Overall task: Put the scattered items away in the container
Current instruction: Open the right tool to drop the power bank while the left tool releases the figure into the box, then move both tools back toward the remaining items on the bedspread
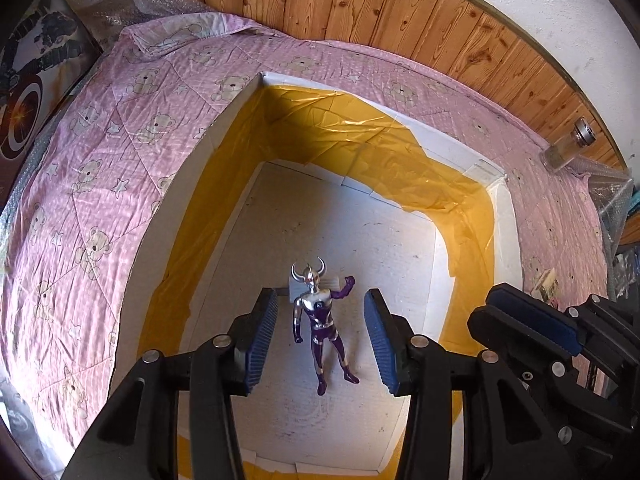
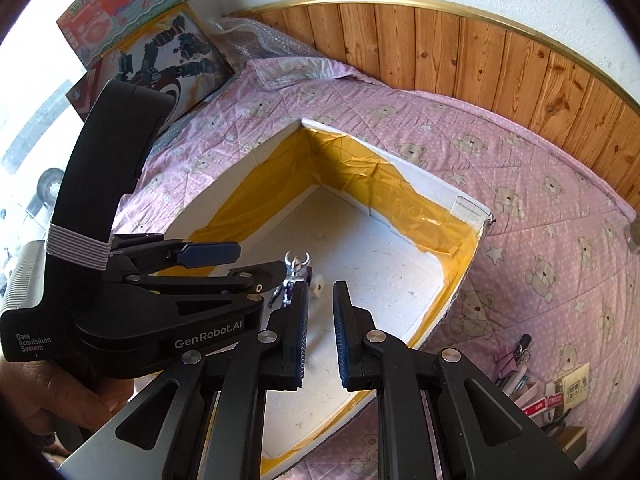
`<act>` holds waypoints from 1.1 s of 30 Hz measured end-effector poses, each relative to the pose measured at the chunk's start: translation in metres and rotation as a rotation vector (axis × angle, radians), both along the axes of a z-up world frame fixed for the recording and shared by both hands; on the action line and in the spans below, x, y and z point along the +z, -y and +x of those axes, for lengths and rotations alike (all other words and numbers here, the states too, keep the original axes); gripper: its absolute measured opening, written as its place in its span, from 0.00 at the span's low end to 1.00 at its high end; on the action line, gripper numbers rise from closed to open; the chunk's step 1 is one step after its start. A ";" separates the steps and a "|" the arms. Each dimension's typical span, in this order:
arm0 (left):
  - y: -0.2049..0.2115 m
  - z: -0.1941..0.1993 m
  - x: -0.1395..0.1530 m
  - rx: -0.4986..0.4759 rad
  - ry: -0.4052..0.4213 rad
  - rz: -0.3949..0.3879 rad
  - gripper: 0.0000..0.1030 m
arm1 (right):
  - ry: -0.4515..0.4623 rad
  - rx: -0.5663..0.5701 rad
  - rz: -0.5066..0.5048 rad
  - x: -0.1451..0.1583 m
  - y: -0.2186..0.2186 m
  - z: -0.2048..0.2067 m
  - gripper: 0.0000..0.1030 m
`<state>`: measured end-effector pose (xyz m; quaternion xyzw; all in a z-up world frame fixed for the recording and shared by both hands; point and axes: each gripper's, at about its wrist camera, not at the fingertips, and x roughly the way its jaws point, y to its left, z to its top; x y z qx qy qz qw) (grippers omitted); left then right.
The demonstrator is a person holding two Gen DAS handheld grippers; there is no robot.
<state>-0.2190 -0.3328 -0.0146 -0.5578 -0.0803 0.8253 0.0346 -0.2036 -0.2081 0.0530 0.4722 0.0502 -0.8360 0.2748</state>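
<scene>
A silver and purple horned toy figure lies on its back on the floor of a white foam box lined with yellow tape. My left gripper hovers open above it, one blue pad on each side, not touching. A small white piece lies by the figure's head. In the right wrist view the figure is partly hidden behind the left gripper. My right gripper hangs over the box's near side, open by a narrow gap with nothing between its pads. It also shows at the right of the left wrist view.
The box rests on a pink bear-print quilt against a wood-panelled wall. A glass jar lies at the quilt's far right. Pens, clips and small packets lie scattered right of the box. Toy cartons lean at the far left.
</scene>
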 end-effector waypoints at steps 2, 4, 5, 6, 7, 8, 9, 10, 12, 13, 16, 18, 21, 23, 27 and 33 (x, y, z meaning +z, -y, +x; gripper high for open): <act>-0.001 0.010 0.007 -0.004 -0.014 -0.008 0.45 | -0.006 -0.007 -0.019 0.005 -0.004 0.009 0.17; -0.003 0.021 0.014 -0.011 -0.031 -0.017 0.45 | -0.009 -0.014 -0.046 0.009 -0.010 0.017 0.22; -0.004 0.026 0.017 -0.013 -0.041 -0.023 0.45 | -0.011 -0.021 -0.056 0.011 -0.013 0.021 0.22; -0.005 0.032 0.020 -0.016 -0.048 -0.025 0.45 | -0.013 -0.027 -0.065 0.013 -0.016 0.025 0.22; -0.006 0.036 0.023 -0.019 -0.054 -0.025 0.45 | -0.014 -0.030 -0.077 0.016 -0.019 0.029 0.23; -0.008 0.041 0.025 -0.020 -0.061 -0.028 0.45 | -0.016 -0.033 -0.088 0.018 -0.022 0.034 0.23; -0.009 0.046 0.028 -0.021 -0.069 -0.030 0.45 | -0.020 -0.035 -0.097 0.021 -0.025 0.038 0.24; -0.011 0.051 0.031 -0.023 -0.077 -0.031 0.45 | -0.025 -0.036 -0.104 0.023 -0.027 0.043 0.24; -0.012 0.062 0.036 -0.023 -0.093 -0.033 0.45 | -0.035 -0.035 -0.122 0.028 -0.031 0.054 0.25; -0.013 0.067 0.040 -0.022 -0.105 -0.036 0.45 | -0.041 -0.036 -0.129 0.030 -0.033 0.060 0.26; -0.017 0.084 0.051 -0.020 -0.140 -0.039 0.45 | -0.051 -0.052 -0.164 0.034 -0.043 0.077 0.28; -0.021 0.096 0.058 -0.027 -0.164 -0.041 0.45 | -0.055 -0.067 -0.188 0.035 -0.051 0.088 0.29; -0.031 0.115 0.067 -0.049 -0.205 -0.028 0.46 | -0.066 -0.097 -0.234 0.038 -0.069 0.107 0.29; -0.039 0.128 0.073 -0.067 -0.238 -0.008 0.48 | -0.077 -0.121 -0.252 0.040 -0.082 0.120 0.29; -0.066 0.153 0.085 -0.138 -0.303 0.000 0.57 | -0.098 -0.185 -0.272 0.040 -0.114 0.142 0.32; -0.117 0.173 0.082 -0.263 -0.307 0.023 0.58 | -0.076 -0.310 -0.297 0.019 -0.174 0.168 0.33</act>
